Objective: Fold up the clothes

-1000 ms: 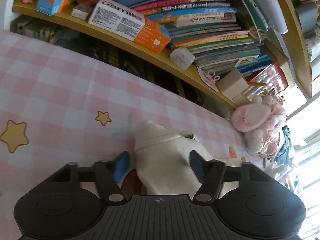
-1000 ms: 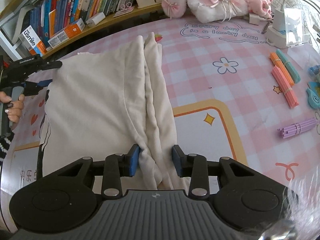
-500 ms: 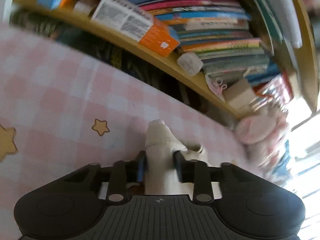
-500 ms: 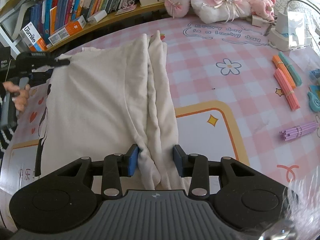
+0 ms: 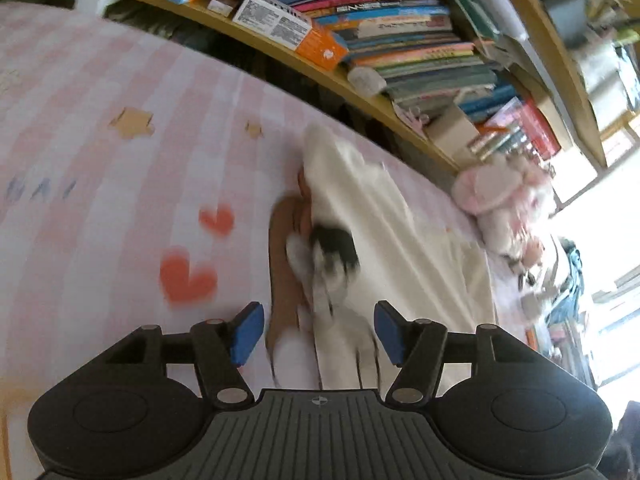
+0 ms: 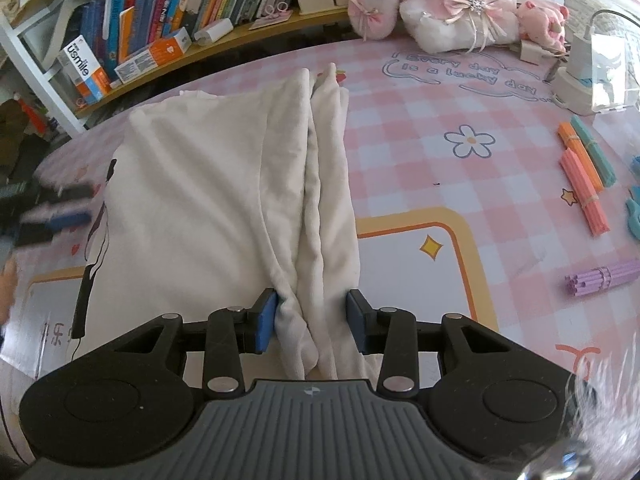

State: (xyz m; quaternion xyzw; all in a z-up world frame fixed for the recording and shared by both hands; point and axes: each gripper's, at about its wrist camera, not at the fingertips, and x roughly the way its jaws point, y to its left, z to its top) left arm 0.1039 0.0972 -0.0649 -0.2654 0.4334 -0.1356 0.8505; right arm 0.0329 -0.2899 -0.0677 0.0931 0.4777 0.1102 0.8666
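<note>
Cream garment lying on a pink checked table, one gripper spread over it and the other bracketing its fold.

In the left wrist view, blurred, the left gripper [image 5: 319, 334] is spread wide at lower centre, nothing between its blue pads, over the garment's [image 5: 384, 216] near edge. In the right wrist view the garment [image 6: 208, 200] fills the centre-left of the table [image 6: 420, 128]; the right gripper [image 6: 311, 322] at lower centre brackets its bunched fold, pads touching the cloth. Coloured stick bundles [image 6: 584, 184] lie at right.
</note>
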